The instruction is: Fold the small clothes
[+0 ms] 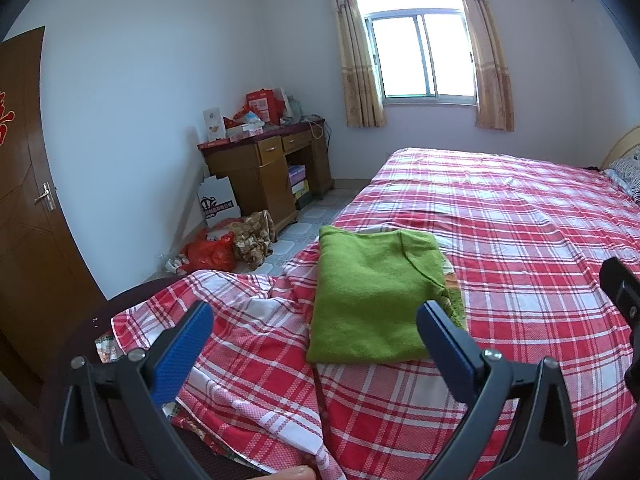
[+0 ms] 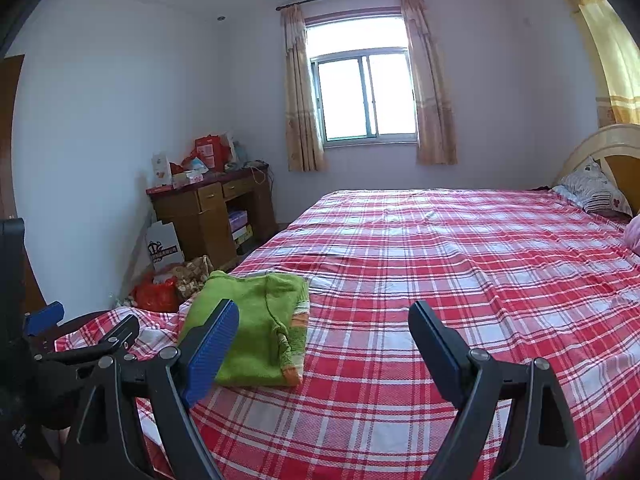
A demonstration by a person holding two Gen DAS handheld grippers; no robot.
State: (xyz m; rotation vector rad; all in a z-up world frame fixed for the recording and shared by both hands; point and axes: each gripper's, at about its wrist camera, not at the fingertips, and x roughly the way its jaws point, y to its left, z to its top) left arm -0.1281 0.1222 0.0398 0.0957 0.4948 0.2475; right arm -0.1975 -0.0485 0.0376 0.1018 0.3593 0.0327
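Green folded sweater (image 1: 372, 296) lies ahead of the left gripper (image 1: 316, 330), long axis near-to-far; right gripper (image 2: 324, 336) sits further right. Both released, empty.

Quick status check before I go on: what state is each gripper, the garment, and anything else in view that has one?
left gripper: open, holding nothing, above the bed.
right gripper: open, holding nothing.
green sweater: folded into a flat rectangle, lying on the bed, untouched.
plaid sheet: smooth across the bed, rumpled near the sweater corner.
curtains: drawn apart.
window: cannot tell whether open.
door: shut, as far as shows.
desk drawers: closed.
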